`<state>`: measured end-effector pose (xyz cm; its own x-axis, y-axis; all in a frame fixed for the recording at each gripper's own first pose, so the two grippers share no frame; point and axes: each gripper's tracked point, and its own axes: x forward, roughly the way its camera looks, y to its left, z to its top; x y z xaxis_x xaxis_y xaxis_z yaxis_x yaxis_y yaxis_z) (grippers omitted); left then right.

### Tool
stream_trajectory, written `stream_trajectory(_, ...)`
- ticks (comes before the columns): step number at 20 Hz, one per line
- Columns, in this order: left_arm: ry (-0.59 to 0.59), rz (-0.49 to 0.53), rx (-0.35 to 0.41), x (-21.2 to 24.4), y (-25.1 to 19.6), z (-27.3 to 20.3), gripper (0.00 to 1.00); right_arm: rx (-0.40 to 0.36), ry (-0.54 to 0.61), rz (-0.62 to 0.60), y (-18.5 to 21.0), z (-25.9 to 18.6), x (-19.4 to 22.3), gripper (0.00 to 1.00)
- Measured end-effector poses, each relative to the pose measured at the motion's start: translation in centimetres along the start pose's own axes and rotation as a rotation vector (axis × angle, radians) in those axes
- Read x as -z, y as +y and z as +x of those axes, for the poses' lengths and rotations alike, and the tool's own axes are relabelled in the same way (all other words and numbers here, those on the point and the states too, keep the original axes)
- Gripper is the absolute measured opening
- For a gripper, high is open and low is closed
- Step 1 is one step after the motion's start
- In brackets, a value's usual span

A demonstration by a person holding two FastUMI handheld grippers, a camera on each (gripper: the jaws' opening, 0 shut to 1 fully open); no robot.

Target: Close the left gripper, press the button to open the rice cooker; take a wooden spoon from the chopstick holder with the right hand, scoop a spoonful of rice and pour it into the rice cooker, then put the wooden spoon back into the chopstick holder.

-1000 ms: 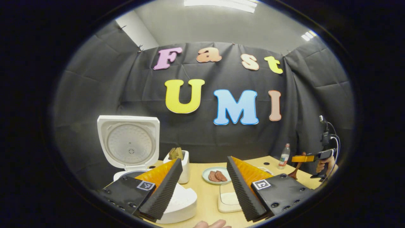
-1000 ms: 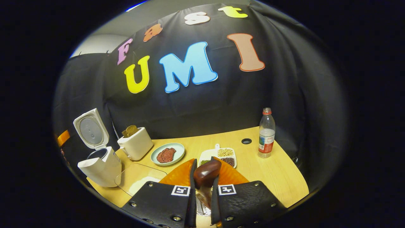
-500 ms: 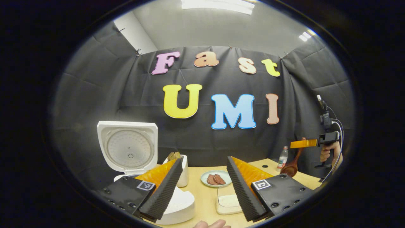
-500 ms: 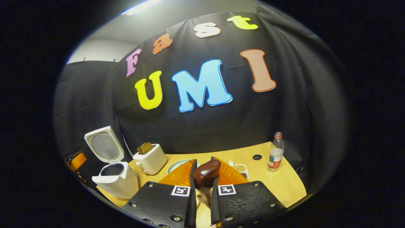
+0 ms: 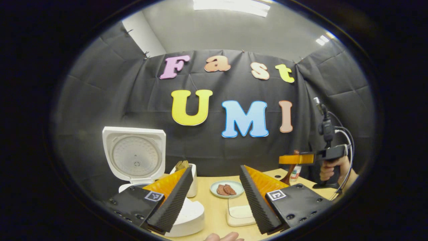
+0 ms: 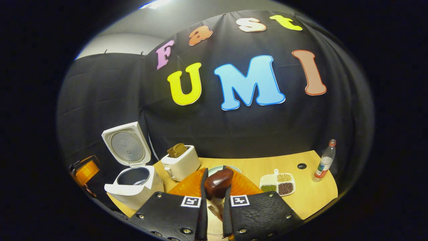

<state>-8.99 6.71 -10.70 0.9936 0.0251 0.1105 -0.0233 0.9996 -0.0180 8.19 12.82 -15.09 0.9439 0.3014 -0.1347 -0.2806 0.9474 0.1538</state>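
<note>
Right hand-held gripper [image 6: 214, 204] clamped on the spoon [image 6: 218, 183], held above the counter [image 6: 311, 192]. Left hand-held gripper [image 5: 214, 197] fingers apart, holding nothing, beside the cooker [image 6: 133, 182], whose lid [image 6: 127, 147] stands up. Toaster [image 6: 180, 164] just right of cooker.

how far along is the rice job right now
Done: the rice cooker lid stands open. In hand: the right gripper is shut on the wooden spoon, held above the table. Whether rice is in the spoon can't be told. Left: pouring into the cooker and returning the spoon.

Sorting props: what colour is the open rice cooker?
White; the rice cooker shows best in the right gripper view.
</note>
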Motion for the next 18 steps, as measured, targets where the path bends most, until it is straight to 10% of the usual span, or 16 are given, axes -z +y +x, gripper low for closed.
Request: stream_trajectory(18,0.007,-0.010,0.000,0.7,1.7,-0.8,0.99,0.065,0.186,-0.112,3.8,7.1,11.6,0.18)
